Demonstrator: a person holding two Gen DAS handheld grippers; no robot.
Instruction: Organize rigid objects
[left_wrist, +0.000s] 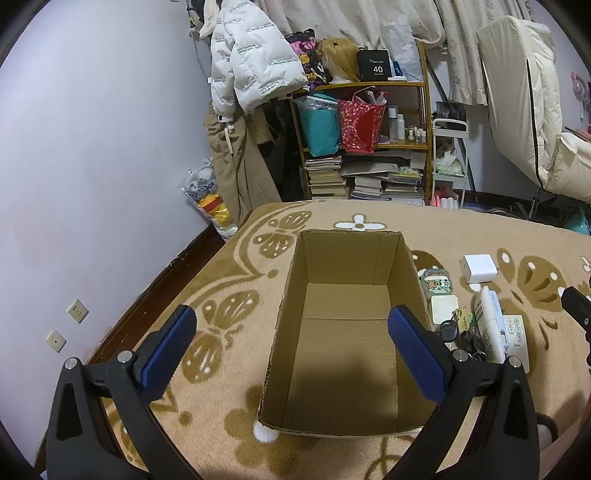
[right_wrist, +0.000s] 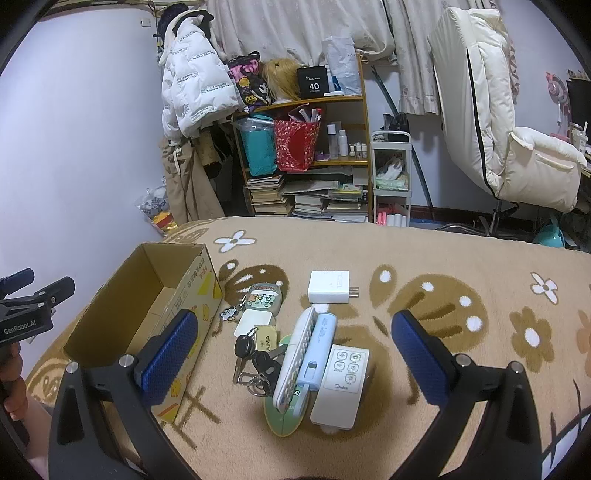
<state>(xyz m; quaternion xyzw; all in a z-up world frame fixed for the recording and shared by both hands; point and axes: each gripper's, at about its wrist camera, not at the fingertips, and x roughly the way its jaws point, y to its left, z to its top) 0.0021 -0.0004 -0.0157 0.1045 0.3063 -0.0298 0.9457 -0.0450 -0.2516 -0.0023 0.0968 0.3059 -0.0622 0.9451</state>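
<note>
Right, left gripper (left_wrist: 291, 339) spread wide and holding nothing over the cardboard box (left_wrist: 343, 332), centre frame. Right gripper (right_wrist: 295, 347) likewise agape above a clutter its view alone details: Midea remote (right_wrist: 340, 384), keys (right_wrist: 255, 358), then white charger (right_wrist: 330, 287) farther up.

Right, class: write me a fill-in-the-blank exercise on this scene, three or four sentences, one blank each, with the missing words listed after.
1. The cardboard box on the blanket is ____ inside.
2. The white charger lies to the ____ of the box.
3. The left gripper hovers above the box with its jaws ____.
4. The number printed on the black box on the shelf's top is ____.

Missing words: empty; right; open; 40
</note>
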